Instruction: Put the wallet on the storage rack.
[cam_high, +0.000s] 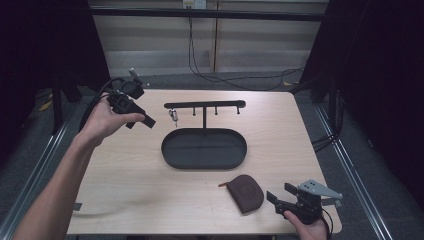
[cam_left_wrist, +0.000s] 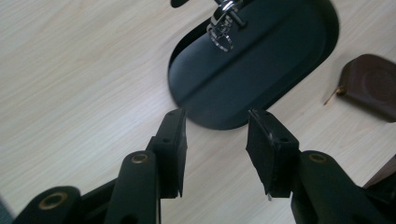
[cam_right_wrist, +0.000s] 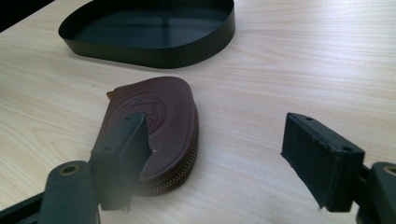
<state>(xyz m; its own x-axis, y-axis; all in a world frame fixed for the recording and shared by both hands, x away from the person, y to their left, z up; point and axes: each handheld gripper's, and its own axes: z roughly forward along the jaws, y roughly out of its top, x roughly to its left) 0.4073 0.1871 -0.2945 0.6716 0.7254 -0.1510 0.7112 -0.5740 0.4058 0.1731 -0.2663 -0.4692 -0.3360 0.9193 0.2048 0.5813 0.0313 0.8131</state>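
1. High view: your right gripper (cam_high: 280, 200) sits at lower right, jaws apart and empty, just right of the brown pouch (cam_high: 246, 192). Your left gripper (cam_high: 142, 119) hovers upper left, well apart.
2. Left gripper view: jaws spread, empty, facing the black tray (cam_left_wrist: 261, 70); pouch (cam_left_wrist: 371, 84) at right edge.
3. Right gripper view: pouch (cam_right_wrist: 163, 116) lies lower left behind your left-hand jaw, long axis running up the frame.

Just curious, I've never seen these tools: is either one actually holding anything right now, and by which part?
Nothing. Both the left hand-held gripper and the right hand-held gripper are open and empty.
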